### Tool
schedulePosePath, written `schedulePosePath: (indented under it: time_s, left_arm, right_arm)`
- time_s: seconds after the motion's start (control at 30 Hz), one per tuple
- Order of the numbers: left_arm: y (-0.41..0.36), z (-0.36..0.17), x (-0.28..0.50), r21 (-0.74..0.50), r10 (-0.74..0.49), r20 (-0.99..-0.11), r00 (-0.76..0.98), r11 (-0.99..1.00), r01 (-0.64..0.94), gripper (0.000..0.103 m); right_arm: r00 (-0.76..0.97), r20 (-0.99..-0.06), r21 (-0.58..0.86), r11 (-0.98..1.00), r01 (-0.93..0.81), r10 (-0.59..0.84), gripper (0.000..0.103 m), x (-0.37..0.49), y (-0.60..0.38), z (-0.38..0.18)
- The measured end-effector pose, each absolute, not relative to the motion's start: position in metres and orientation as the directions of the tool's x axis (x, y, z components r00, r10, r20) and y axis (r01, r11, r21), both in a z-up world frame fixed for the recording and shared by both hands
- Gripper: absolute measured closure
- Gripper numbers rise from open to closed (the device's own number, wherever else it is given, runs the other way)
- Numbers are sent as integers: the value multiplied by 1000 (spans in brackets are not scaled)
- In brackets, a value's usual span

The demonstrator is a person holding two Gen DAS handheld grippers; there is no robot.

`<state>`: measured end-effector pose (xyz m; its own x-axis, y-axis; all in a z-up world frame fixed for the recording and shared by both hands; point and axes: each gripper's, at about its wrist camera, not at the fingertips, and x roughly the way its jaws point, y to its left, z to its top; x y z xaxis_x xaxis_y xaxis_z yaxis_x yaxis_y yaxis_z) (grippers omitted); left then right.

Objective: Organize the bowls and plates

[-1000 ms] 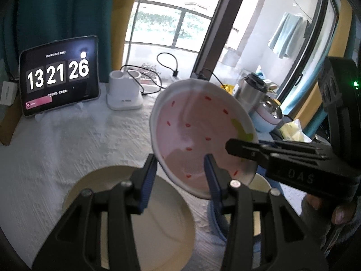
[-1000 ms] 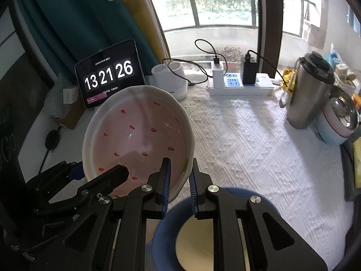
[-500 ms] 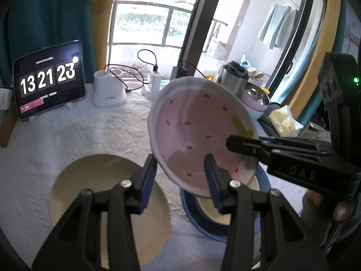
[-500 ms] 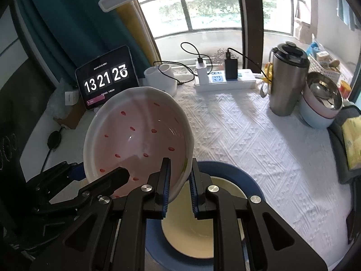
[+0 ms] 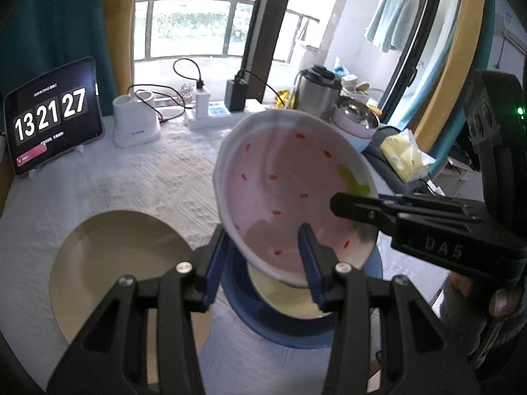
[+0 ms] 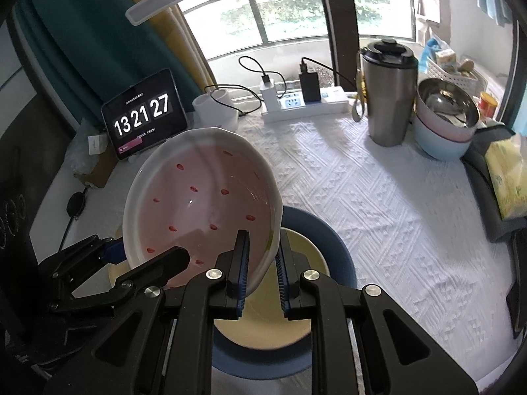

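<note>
I hold a pink strawberry-print bowl (image 6: 201, 204) tilted in the air above a blue plate (image 6: 332, 240), with both tools at its rim. My right gripper (image 6: 260, 273) is clamped narrow on the bowl's near right edge, one blue pad inside the wall and one outside. My left gripper (image 5: 263, 263) straddles the near left edge with its fingers set wide; one pad sits inside the bowl and the other outside, and I cannot tell whether they press on it.

The blue plate lies on the white textured tablecloth (image 6: 378, 197) and carries a smaller cream dish (image 6: 273, 316) in its centre, directly under the raised bowl. A larger cream plate (image 5: 112, 270) rests flat on the cloth to the left, apart from the blue one.

At the far left a tablet clock (image 6: 145, 113) reads 13 21 27. Beside it stands a white holder (image 5: 136, 121), then a power strip (image 6: 306, 103) with chargers plugged in. On the far right are a steel tumbler (image 6: 387, 95) and a stack of pastel bowls (image 6: 444, 121) with a metal one on top.
</note>
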<state>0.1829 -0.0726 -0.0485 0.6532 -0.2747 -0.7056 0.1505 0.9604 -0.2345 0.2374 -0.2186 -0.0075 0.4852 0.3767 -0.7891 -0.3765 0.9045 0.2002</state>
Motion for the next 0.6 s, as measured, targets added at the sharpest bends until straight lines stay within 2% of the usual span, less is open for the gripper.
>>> schedulePosePath:
  time_s: [0.6]
  left_arm:
    - [-101,-67,178,-207,-279,-746,604,960,187,59]
  right_arm:
    - [464,-803,233,914,-332,374,86,227,-250,-30]
